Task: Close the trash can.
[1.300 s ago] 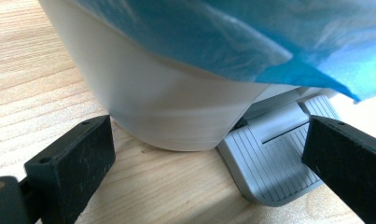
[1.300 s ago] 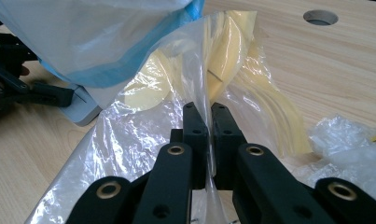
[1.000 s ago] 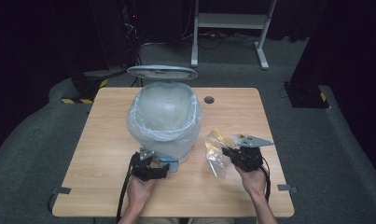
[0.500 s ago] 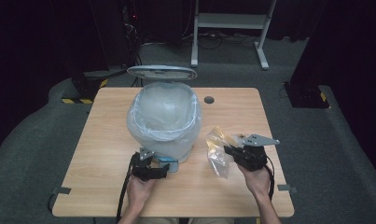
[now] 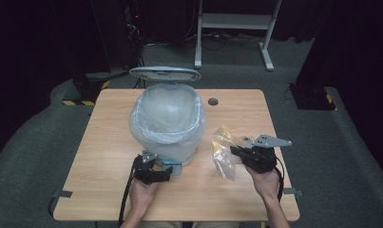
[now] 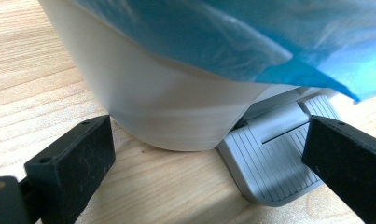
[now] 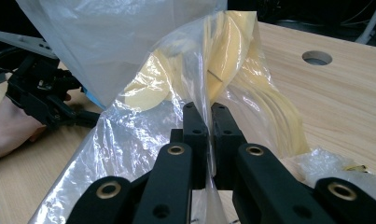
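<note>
The right gripper (image 7: pixel 208 122) pinches a clear bag (image 7: pixel 176 107) holding yellow pieces (image 7: pixel 232 51).

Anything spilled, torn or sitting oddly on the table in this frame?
Nothing stands out. The white pedal bin stands upright on the table, lid up, its liner folded over the rim. The right gripper is shut on a crumpled clear bag with yellow pieces inside, none spilled. The left gripper waits open at the bin's grey pedal.
</note>
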Motion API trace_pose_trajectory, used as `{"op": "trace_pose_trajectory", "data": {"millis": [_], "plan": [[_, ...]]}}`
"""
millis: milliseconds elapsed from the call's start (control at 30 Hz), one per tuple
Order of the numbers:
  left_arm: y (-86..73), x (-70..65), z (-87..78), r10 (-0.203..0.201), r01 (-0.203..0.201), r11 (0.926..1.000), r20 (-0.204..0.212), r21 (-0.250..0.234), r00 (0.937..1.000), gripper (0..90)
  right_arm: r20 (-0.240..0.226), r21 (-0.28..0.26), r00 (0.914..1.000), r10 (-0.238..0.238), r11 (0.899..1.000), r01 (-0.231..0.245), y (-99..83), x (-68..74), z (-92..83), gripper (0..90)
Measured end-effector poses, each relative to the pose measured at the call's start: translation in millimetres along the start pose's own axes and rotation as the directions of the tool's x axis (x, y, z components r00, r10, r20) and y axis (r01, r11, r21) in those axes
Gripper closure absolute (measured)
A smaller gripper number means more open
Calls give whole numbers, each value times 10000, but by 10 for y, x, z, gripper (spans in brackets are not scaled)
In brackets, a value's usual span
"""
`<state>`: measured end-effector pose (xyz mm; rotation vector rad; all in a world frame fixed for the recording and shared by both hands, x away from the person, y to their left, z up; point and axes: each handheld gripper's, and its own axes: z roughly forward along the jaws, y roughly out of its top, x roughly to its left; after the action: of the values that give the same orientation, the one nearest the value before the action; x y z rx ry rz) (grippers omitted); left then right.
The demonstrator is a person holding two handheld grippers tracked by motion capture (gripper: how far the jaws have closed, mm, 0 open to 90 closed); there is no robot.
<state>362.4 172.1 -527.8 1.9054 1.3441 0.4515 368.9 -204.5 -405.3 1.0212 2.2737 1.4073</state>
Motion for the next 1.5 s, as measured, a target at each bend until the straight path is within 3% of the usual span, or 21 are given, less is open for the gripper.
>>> {"op": "trace_pose_trajectory", "data": {"millis": [567,1500], "plan": [[0,0,0,-4,4,10000,1,-2,10000,25,-419,-316,9991,-71,9995,58,162,-1,-143,869],[0,1,0,1,-1,10000,3,2,10000,25,-1009,-677,9945,-276,9975,208,471,48,-197,869]]}}
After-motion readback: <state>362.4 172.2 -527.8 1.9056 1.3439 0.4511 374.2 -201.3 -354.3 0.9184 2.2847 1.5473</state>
